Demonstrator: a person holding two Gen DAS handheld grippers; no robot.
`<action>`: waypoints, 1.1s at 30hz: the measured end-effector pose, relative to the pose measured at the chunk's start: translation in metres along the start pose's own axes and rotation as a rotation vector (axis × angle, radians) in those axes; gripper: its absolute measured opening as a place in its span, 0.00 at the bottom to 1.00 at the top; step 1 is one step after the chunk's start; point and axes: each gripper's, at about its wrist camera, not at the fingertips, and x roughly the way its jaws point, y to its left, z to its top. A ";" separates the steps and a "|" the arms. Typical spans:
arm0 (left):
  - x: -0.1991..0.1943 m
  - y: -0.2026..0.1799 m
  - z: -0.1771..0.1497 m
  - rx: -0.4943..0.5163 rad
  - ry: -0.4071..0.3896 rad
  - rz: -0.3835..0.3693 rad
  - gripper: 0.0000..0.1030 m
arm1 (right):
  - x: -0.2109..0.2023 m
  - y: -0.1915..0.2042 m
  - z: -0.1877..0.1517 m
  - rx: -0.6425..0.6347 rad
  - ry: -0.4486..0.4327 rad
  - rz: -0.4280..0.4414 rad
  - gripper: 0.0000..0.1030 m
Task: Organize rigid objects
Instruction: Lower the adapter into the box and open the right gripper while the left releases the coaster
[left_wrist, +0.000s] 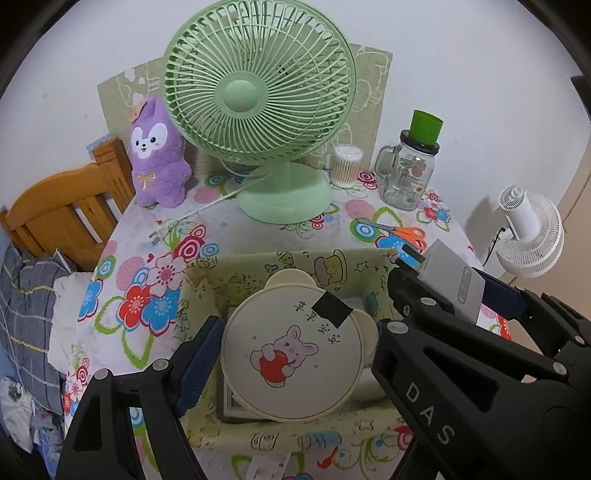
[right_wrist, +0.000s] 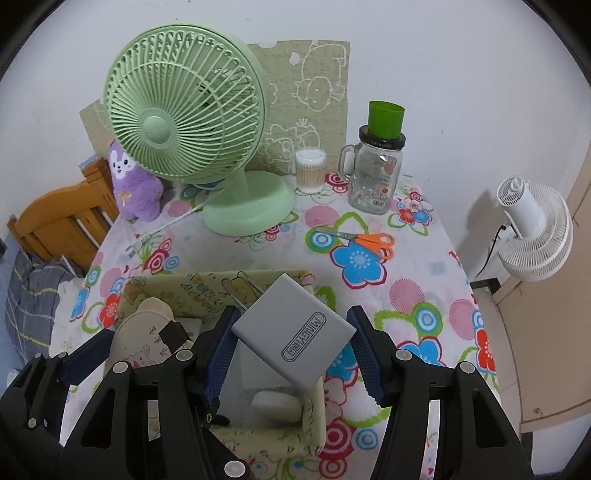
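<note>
A cream round bear-eared lid (left_wrist: 291, 350) with a rabbit picture is held between my left gripper's (left_wrist: 295, 354) fingers, tilted over the green cartoon-print fabric box (left_wrist: 258, 266). It also shows in the right wrist view (right_wrist: 144, 339). My right gripper (right_wrist: 291, 339) is shut on a silver rectangular case (right_wrist: 295, 328) marked "MINGYI", tilted over the box's right wall (right_wrist: 314, 410). The case also shows in the left wrist view (left_wrist: 452, 278). A white object (right_wrist: 275, 404) lies inside the box.
On the floral tablecloth (right_wrist: 406, 295) stand a green desk fan (right_wrist: 192, 122), a purple plush (right_wrist: 133, 184), a cotton-swab tub (right_wrist: 310, 170) and a glass jar with a green cup (right_wrist: 376, 170). Orange scissors (right_wrist: 365, 242) lie behind the box. A white fan (right_wrist: 532, 229) stands right of the table.
</note>
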 end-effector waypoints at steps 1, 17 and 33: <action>0.001 0.000 0.001 0.001 0.000 0.002 0.82 | 0.001 0.000 0.001 0.001 0.000 0.009 0.61; 0.014 0.025 0.001 -0.032 0.028 0.045 0.82 | 0.027 0.024 0.001 0.026 0.013 0.163 0.89; 0.046 0.014 -0.006 -0.009 0.070 0.017 0.83 | 0.030 0.007 -0.011 -0.046 0.029 -0.076 0.90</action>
